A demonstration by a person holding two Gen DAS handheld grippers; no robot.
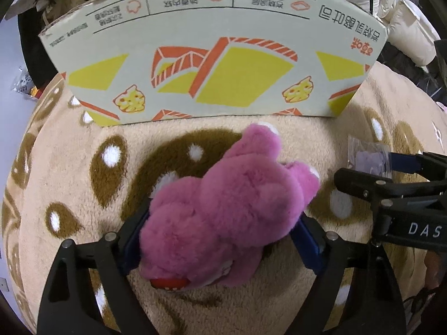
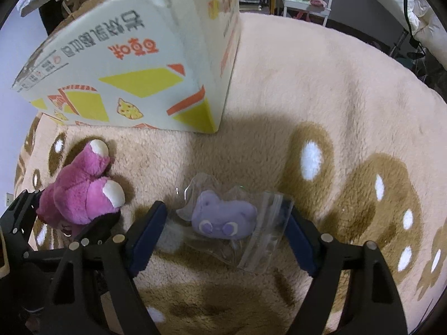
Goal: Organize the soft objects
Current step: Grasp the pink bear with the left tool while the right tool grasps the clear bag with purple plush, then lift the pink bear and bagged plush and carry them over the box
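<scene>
On one rug [image 2: 321,83]: two toys, pink bear [image 1: 223,209] and bagged purple plush [image 2: 223,219], one box [image 1: 212,64].

Ahead of the jaws we see a beige blanket [image 2: 293,78] with brown patches, and white puffy jackets [image 1: 402,19] beyond it.

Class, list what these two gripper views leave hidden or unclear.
1. Inside of the cardboard box: both views show only outer walls.
2. Pink plush toy face: left view, turned down into the blanket.
3. Purple toy details: right view, veiled by its plastic bag.
4. Left gripper fingertips: buried in fur.
</scene>
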